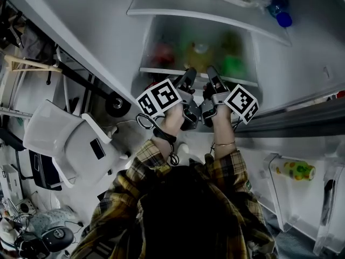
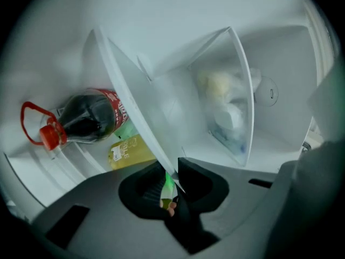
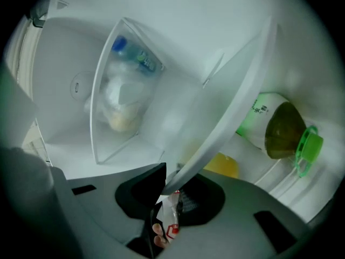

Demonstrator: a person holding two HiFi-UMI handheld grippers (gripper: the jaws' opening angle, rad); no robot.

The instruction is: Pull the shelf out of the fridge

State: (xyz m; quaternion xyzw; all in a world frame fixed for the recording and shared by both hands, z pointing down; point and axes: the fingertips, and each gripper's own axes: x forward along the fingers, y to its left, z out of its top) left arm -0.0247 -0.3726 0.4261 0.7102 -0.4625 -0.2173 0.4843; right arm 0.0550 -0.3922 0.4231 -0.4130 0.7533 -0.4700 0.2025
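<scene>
Shelf (image 2: 137, 112), translucent pane with white rim

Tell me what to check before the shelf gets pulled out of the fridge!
1. Left hand-held gripper shut on the front edge of the shelf: ok.
2. Right hand-held gripper shut on that same edge: ok.
3. Both grips sit close together near the middle of the edge, so the pull should stay even: ok.
4. Top of the shelf looks bare, so nothing should slide off: ok.
5. Cola bottle and green bottle lie under the shelf, not on it: ok.
6. Shelf slides freely at its sides: cannot tell.
</scene>
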